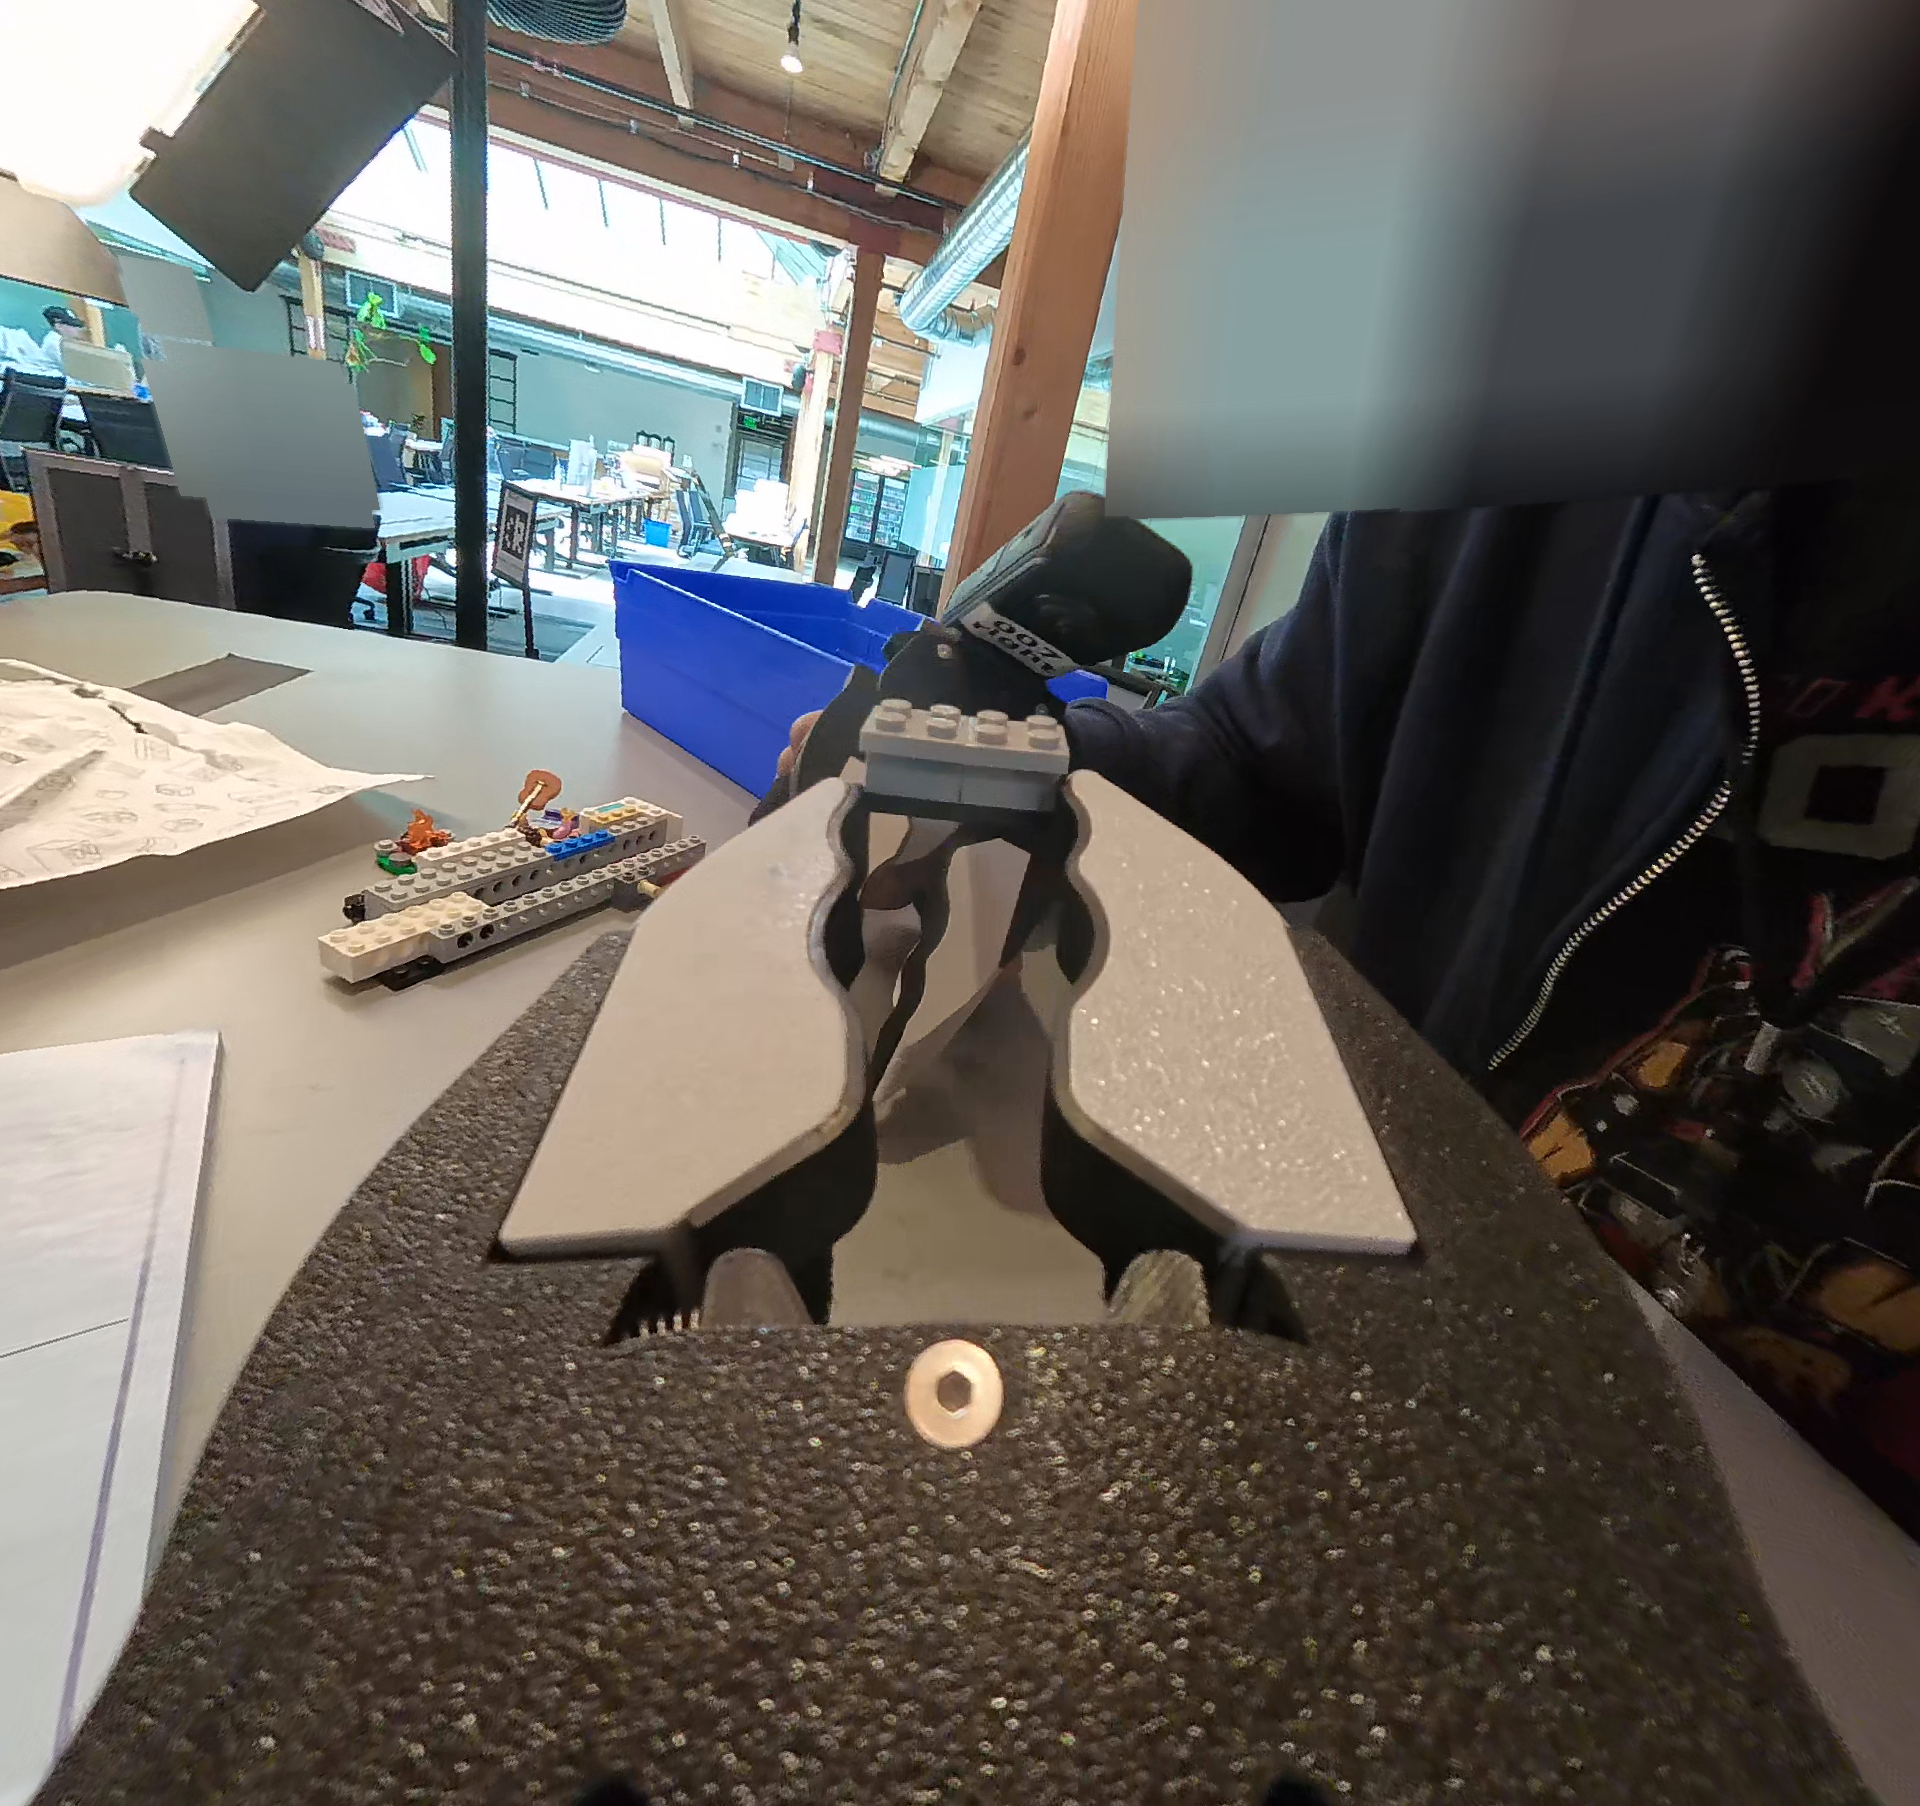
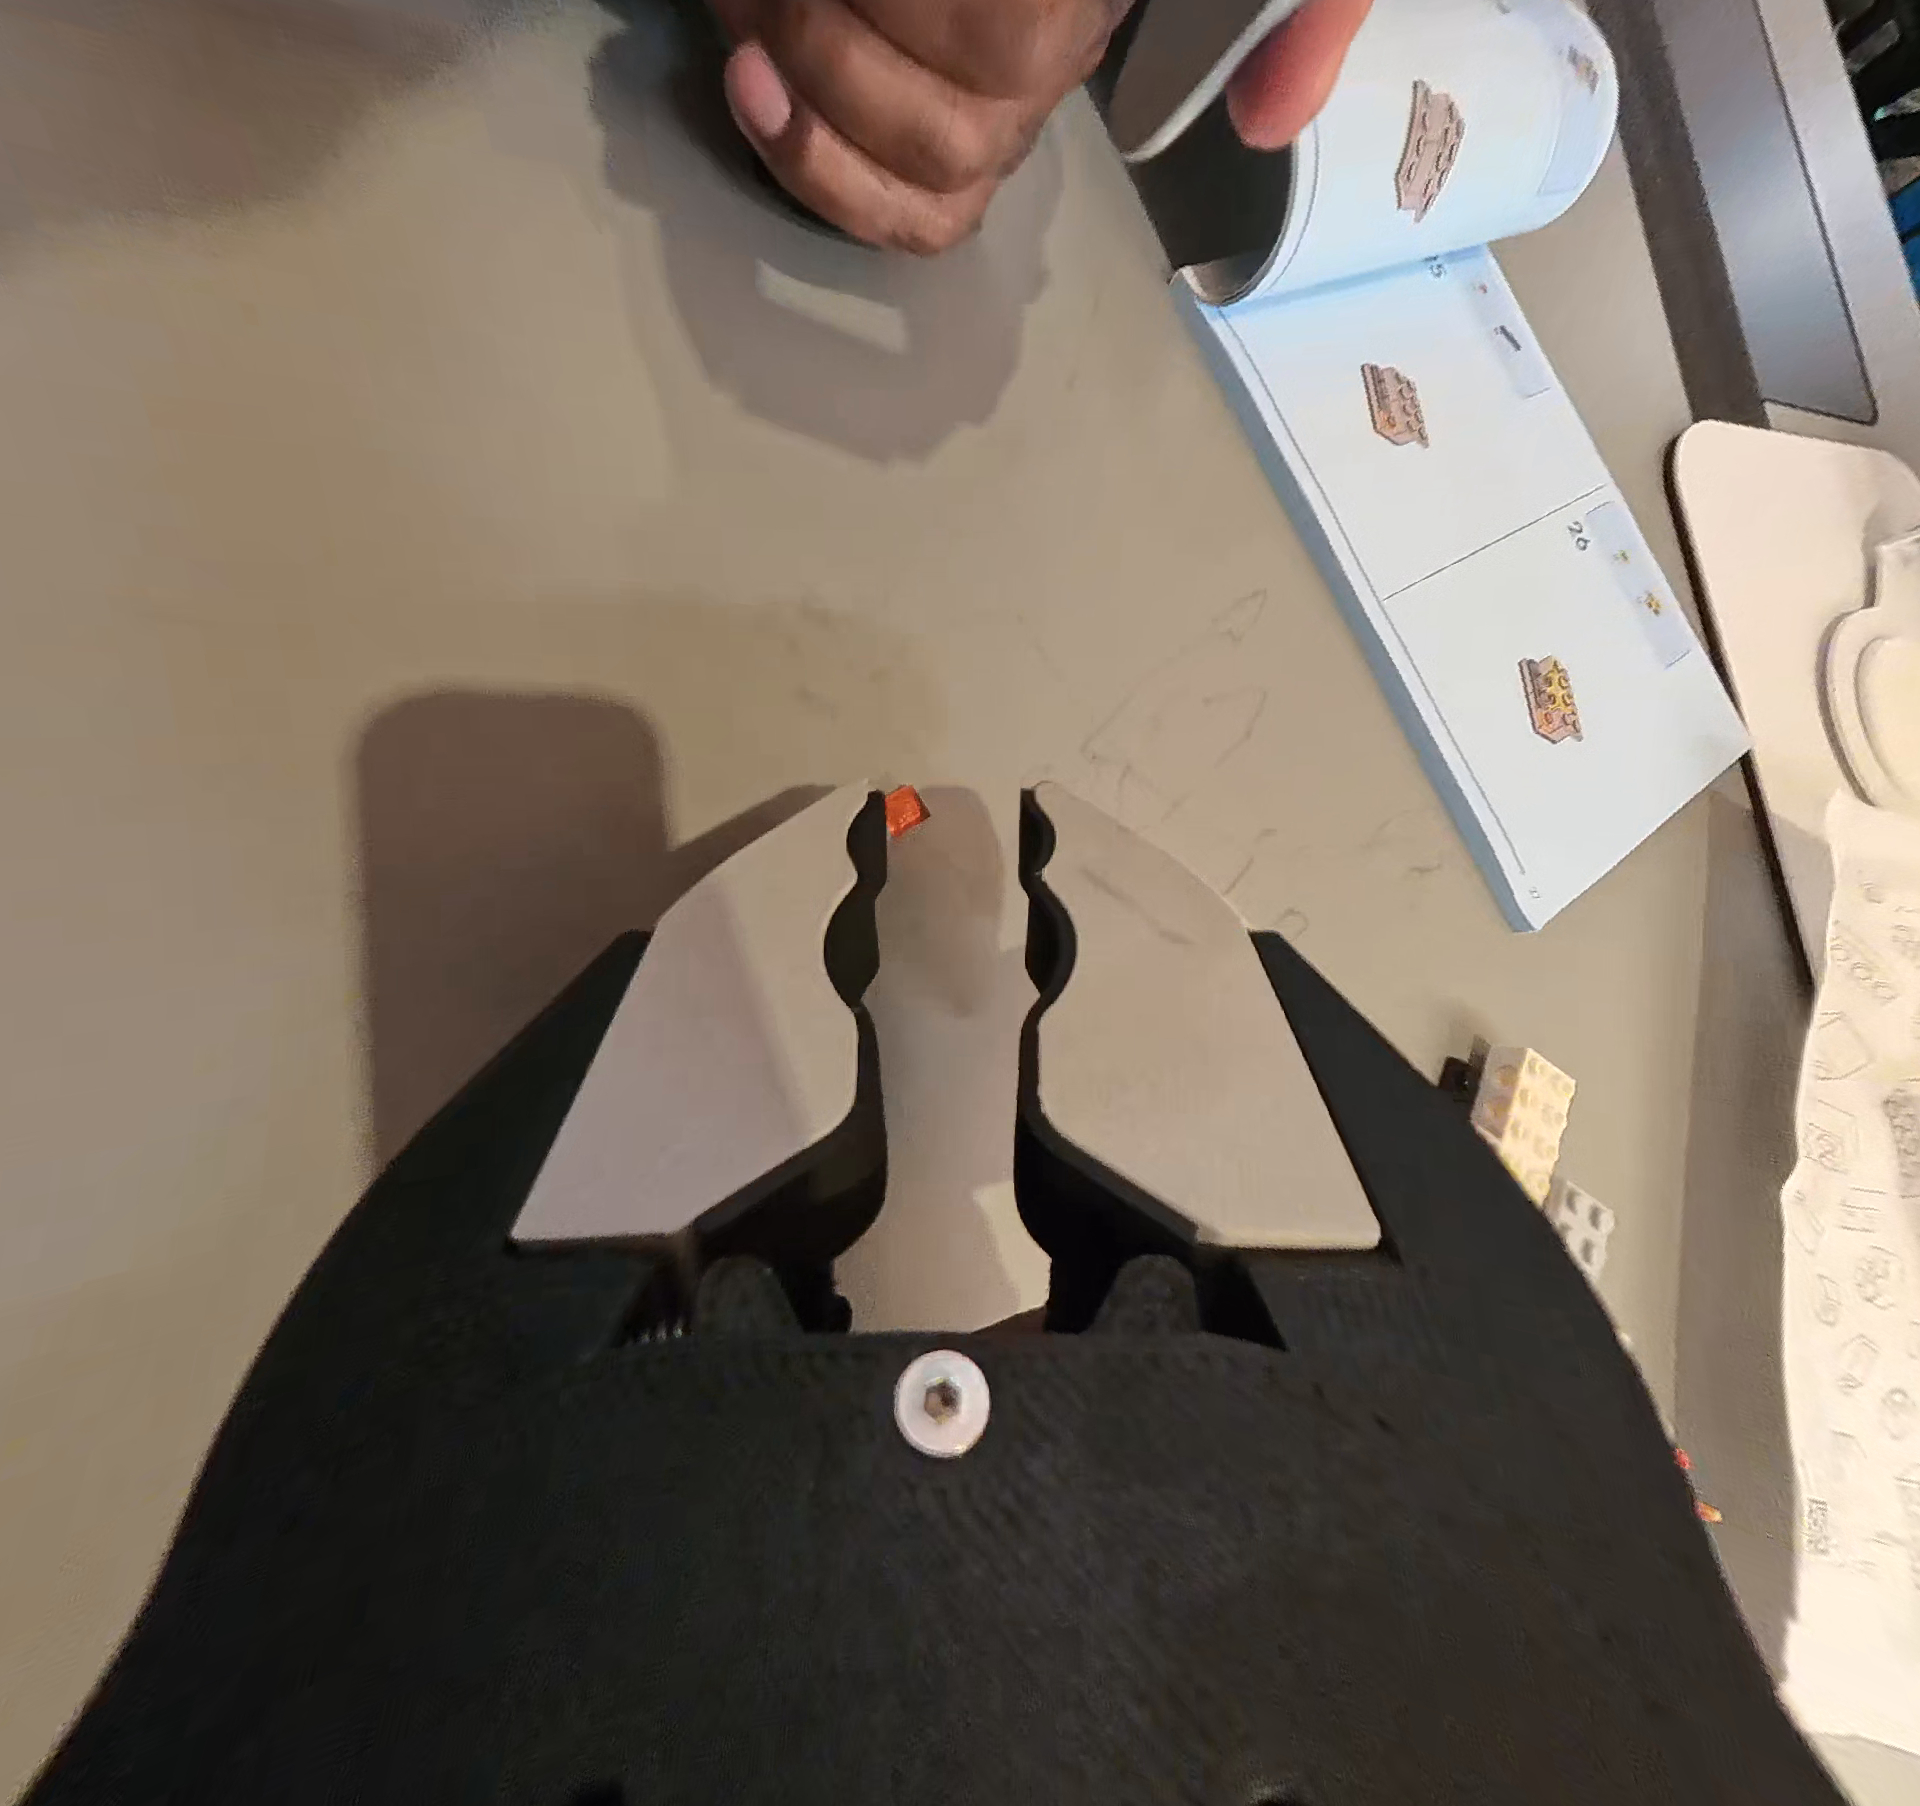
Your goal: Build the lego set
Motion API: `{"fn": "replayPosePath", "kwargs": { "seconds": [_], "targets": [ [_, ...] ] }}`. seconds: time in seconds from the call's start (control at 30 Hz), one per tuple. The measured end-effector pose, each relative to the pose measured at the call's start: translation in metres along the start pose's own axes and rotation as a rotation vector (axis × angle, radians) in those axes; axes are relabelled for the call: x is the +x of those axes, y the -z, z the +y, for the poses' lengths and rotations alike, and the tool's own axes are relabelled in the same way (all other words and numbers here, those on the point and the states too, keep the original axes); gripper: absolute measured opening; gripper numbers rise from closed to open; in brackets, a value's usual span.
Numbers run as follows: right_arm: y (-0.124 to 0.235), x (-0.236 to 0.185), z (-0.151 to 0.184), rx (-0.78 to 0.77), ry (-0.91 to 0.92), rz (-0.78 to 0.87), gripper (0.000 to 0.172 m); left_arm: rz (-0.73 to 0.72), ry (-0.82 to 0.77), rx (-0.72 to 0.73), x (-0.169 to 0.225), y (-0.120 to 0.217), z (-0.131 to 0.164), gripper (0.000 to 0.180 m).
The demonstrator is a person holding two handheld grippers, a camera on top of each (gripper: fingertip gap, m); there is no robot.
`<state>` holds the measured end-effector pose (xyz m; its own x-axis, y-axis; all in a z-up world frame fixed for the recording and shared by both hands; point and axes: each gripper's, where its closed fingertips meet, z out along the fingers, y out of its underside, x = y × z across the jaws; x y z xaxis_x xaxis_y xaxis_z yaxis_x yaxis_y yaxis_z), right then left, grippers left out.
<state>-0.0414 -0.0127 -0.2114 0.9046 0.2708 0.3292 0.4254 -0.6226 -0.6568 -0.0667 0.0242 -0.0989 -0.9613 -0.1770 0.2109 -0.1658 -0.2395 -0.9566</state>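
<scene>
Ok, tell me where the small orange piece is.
In the right wrist view, the small orange piece lies by the left fingertip of the open right claw, on the grey table.

A part-built brick model (image 1: 499,883) lies mid-tabletop, a blue bin (image 1: 727,676) toward the far edge. An open instruction booklet (image 2: 1475,551) lies near the tabletop's right edge, printed sheets (image 1: 156,780) at its left.
</scene>
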Motion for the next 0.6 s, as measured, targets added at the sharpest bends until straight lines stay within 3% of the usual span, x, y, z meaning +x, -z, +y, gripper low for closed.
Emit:
{"fn": "replayPosePath", "kwargs": {
  "seconds": [0.37, 0.6],
  "targets": [
    [-0.013, 0.01, 0.012, -0.085, -0.009, 0.084, 0.021, 0.005, -0.003, -0.012, 0.002, -0.001, 0.002, 0.034],
    [-0.01, -0.005, 0.004, -0.092, -0.204, -0.027, 0.021, 0.006, -0.01, -0.01, 0.004, -0.001, 0.001, 0.034]
  ]
}}
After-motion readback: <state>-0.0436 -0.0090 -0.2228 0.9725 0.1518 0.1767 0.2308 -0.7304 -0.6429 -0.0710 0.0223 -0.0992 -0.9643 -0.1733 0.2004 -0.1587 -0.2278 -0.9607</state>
